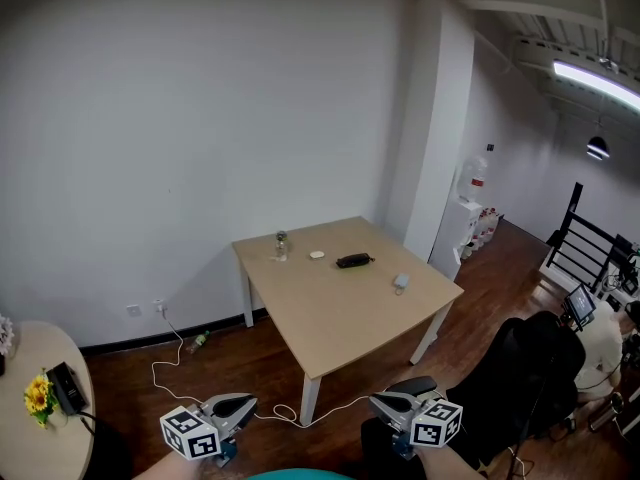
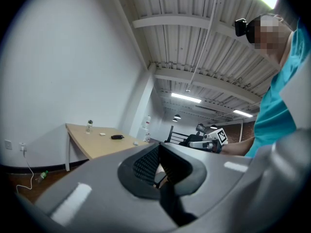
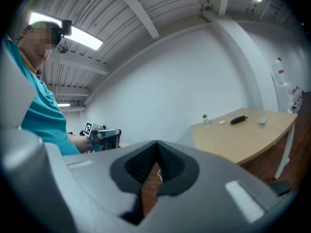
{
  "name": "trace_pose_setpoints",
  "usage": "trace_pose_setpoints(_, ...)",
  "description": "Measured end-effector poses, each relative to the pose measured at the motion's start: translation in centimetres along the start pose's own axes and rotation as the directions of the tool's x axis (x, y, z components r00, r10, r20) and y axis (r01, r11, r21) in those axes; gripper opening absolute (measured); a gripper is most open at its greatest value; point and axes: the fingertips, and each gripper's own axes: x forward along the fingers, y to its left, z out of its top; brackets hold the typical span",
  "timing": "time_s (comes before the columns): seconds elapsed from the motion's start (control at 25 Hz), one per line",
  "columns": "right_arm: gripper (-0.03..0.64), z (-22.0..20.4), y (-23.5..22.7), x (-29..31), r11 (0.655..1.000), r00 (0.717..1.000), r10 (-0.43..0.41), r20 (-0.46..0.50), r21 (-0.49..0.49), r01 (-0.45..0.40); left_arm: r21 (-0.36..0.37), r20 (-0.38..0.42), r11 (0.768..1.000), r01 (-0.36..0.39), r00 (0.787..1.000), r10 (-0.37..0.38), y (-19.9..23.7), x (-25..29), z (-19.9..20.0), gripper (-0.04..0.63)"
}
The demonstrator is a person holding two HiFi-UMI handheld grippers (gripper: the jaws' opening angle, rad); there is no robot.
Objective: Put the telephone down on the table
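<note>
My left hand-held gripper (image 1: 245, 404) and right hand-held gripper (image 1: 380, 402) are pressed together, empty. The telephone (image 1: 353, 260), I think, already lies on the surface (image 1: 340, 318) well ahead.

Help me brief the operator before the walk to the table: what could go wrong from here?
The white cable loops across the floor before the table: a trip hazard.
The left hand-held gripper and the right hand-held gripper are both shut and empty; the black object, probably the telephone, lies near a bottle that a careless reach might topple.
</note>
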Motion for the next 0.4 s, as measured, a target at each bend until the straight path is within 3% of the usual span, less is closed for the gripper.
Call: trace_pose_setpoints(0.4, 0.000, 0.09, 0.30, 0.16, 1.000, 1.000, -0.007, -0.005, -0.008, 0.007, 0.000, -0.008, 1.000, 0.007, 1.000, -0.007, 0.43, -0.47, -0.40, 0.006)
